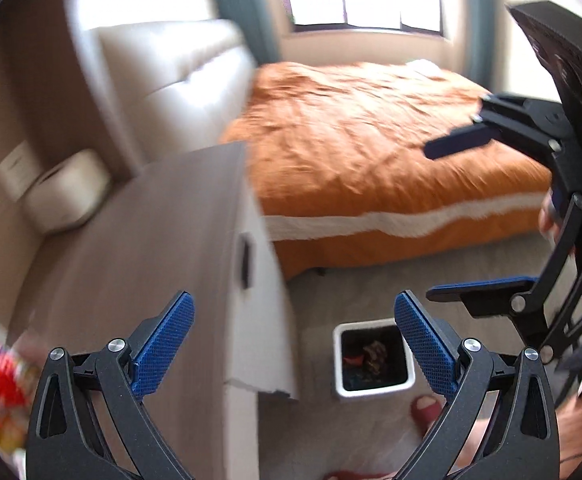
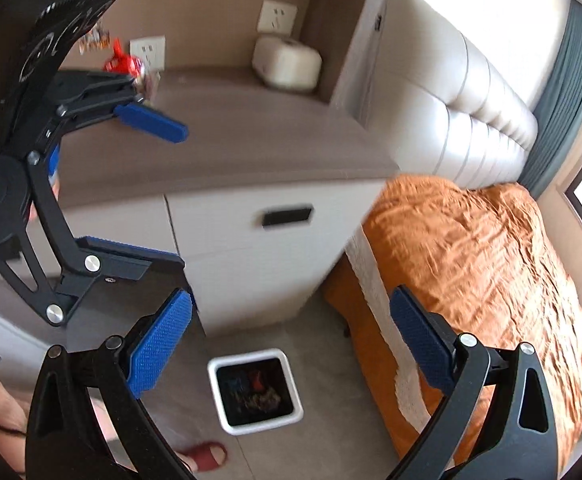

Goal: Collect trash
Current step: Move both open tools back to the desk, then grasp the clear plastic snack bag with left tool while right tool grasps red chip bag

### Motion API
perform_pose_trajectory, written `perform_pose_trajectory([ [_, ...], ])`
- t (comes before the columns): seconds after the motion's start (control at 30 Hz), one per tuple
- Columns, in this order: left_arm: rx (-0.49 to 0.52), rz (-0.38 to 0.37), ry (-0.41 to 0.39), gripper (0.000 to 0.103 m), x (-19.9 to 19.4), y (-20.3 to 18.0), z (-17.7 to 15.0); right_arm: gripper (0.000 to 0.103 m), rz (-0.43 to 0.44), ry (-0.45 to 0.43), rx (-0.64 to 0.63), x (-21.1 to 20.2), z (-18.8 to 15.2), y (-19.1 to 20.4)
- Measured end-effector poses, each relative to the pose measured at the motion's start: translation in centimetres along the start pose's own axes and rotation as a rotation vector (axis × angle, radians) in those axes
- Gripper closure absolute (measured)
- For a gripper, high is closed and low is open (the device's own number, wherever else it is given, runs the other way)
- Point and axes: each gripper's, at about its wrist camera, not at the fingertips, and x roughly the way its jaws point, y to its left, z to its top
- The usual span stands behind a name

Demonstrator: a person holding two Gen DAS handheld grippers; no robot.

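Note:
A white square trash bin [image 1: 373, 360] with dark and red scraps inside stands on the floor by the cabinet; it also shows in the right wrist view [image 2: 255, 390]. A red snack wrapper [image 1: 5, 384] lies on the cabinet top at the lower left, seen near the wall sockets in the right wrist view [image 2: 129, 66]. My left gripper [image 1: 293, 340] is open and empty above the cabinet edge and bin; it also shows in the right wrist view [image 2: 159, 192]. My right gripper [image 2: 291, 336] is open and empty above the bin; it also shows in the left wrist view [image 1: 447, 220].
A wood-top cabinet [image 2: 251, 140] with a white drawer front stands beside a bed with an orange cover [image 2: 471, 260]. A white box-shaped device [image 2: 287, 62] sits at the cabinet's back. A cream padded headboard [image 2: 451, 92] rises behind. A foot in a red slipper [image 2: 207, 454] is by the bin.

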Motion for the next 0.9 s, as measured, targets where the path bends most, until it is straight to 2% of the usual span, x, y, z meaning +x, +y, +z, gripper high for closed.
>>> perform_pose_trajectory([
  [0.1,-0.124,0.054,-0.019,0.005,-2.1,2.6,-1.0,0.004,0.047,-0.036,0.013,-0.1,2.6,1.6],
  [0.23,-0.256,0.164,-0.044,0.005,-5.2,6.5,-3.1,0.004,0.098,-0.070,0.012,0.7,5.8,3.9],
  [0.4,-0.357,0.297,-0.051,0.005,-8.6,11.5,-6.3,0.004,0.169,-0.120,-0.014,2.5,10.1,8.0],
  [0.57,-0.423,0.431,-0.018,0.005,-10.7,16.4,-10.2,0.004,0.217,-0.133,-0.060,5.3,14.2,12.1],
  [0.77,-0.489,0.502,0.032,0.005,-11.4,21.0,-13.8,0.004,0.241,-0.127,-0.123,9.0,17.9,16.9],
  [0.9,-0.527,0.489,0.071,0.005,-10.3,23.9,-15.8,0.004,0.261,-0.119,-0.147,11.5,20.2,19.5],
])
